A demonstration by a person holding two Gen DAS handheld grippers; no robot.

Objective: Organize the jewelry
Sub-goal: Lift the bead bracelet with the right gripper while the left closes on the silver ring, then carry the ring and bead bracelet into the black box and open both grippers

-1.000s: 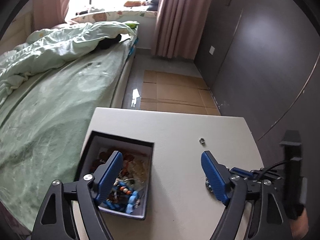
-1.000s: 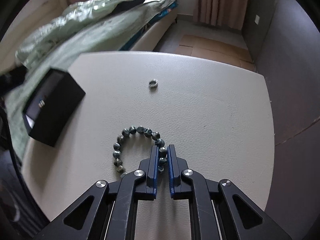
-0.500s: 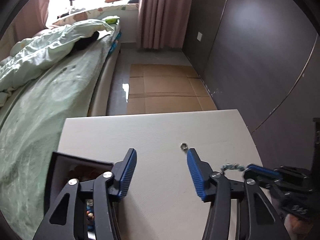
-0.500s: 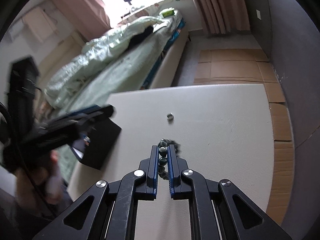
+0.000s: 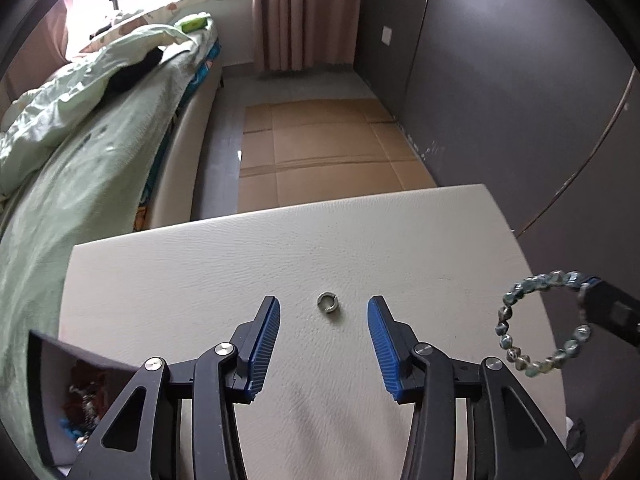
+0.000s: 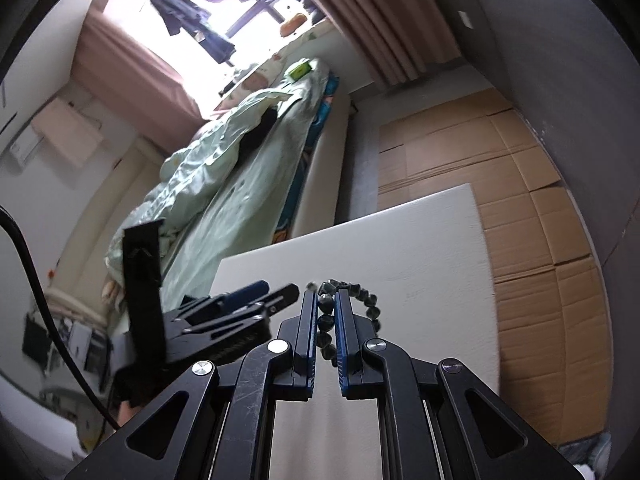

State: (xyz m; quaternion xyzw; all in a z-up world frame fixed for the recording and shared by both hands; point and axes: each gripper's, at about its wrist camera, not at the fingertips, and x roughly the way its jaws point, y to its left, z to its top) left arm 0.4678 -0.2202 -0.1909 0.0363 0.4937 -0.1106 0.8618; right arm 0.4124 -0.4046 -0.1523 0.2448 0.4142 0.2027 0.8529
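Closing the left gripper [image 5: 323, 346] squarely around the ring [image 5: 328, 303], pads not yet touching, while keeping the right gripper [image 6: 325, 320] clamped on the bead bracelet [image 6: 362, 300]

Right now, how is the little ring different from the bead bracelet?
The ring is one small plain silvery loop; the bracelet is a big loop of blue-green beads. The ring lies on the table; the bracelet hangs pinched in the right claw. Both are round.

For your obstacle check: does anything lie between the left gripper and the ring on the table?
Nothing visible. The ring lies on bare table just ahead of the left gripper, whose closing jaws flank it without touching.
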